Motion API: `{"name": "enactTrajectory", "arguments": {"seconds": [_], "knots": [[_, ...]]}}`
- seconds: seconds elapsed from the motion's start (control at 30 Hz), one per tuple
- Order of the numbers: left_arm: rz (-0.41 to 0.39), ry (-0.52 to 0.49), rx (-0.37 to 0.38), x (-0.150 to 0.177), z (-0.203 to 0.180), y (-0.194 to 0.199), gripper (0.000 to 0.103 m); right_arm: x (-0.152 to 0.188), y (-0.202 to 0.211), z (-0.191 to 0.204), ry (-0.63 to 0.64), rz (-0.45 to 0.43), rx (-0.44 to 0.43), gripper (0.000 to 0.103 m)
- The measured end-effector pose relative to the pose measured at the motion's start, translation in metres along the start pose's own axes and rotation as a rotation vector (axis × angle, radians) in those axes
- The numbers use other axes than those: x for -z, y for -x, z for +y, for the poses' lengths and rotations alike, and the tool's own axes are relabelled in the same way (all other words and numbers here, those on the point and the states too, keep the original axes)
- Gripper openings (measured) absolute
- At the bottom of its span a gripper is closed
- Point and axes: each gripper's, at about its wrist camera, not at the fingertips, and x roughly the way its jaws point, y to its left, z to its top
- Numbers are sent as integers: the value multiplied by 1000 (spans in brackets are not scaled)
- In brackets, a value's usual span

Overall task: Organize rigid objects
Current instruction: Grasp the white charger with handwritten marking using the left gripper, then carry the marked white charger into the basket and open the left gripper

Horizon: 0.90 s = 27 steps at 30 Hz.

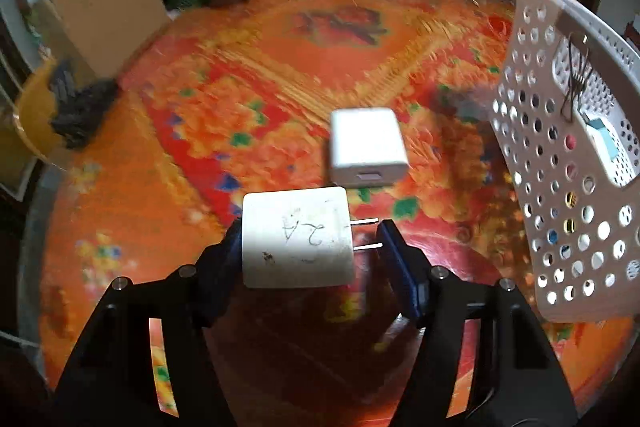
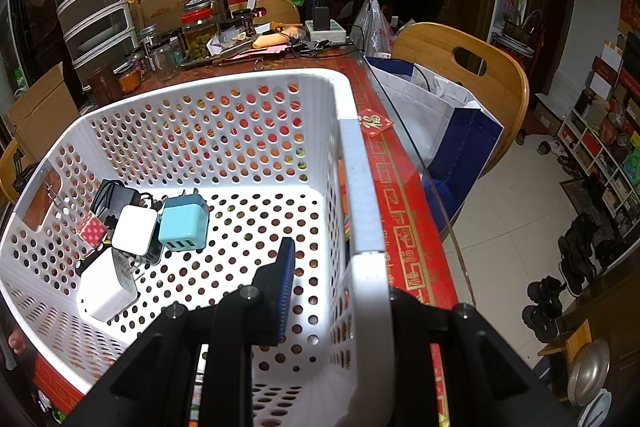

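Sorting looks to be well past halfway, judging from how things lie. Landmark: the white perforated basket (image 2: 240,131) on the patterned worktop (image 1: 280,59). Inside it, bunched in the near-left corner of its floor: one teal multi-port charger (image 2: 185,223), one small white cube charger (image 2: 134,230), one larger white plug adapter (image 2: 106,291) with prongs up, one black adapter with cord (image 2: 114,197), one small red polka-dot item (image 2: 91,229) — five counted, though the heap hides its underside and more may sit beneath. Outside the basket: two white chargers. One, the white two-prong charger (image 1: 297,237) marked "2A" by hand, is off the worktop, to the basket's left, carried in the left gripper (image 1: 310,247); fingers closed across it, one on the body's flat end, the other at the prong tips. The other, a white USB charger block (image 1: 366,147), lies loose on the worktop, left of the basket and apart from it. The right gripper (image 2: 334,291) straddles the basket's right wall near the rim, blue-padded finger inside, the other outside; it appears clamped to steady the basket, though contact is partly hidden. Left to do, by my reckoning: drop the held charger in, then fetch the last block. A binder clip (image 1: 574,79) hangs on the basket's handle slot.
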Motion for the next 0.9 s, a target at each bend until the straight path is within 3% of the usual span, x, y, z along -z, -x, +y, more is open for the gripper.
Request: {"name": "enactTrajectory", "arguments": {"seconds": [0.27, 0.43, 0.67, 0.9], "knots": [[-133, 21, -112, -28, 19, 56, 63, 0, 0, 0, 0, -1, 0, 24], [-211, -26, -168, -54, 13, 98, 63, 0, 0, 0, 0, 0, -1, 24], [-288, -122, -119, -78, -31, 145, 63, 0, 0, 0, 1, -2, 0, 24], [-294, -188, -57, -81, -76, 157, 63, -1, 0, 1, 3, -2, 1, 23]]}}
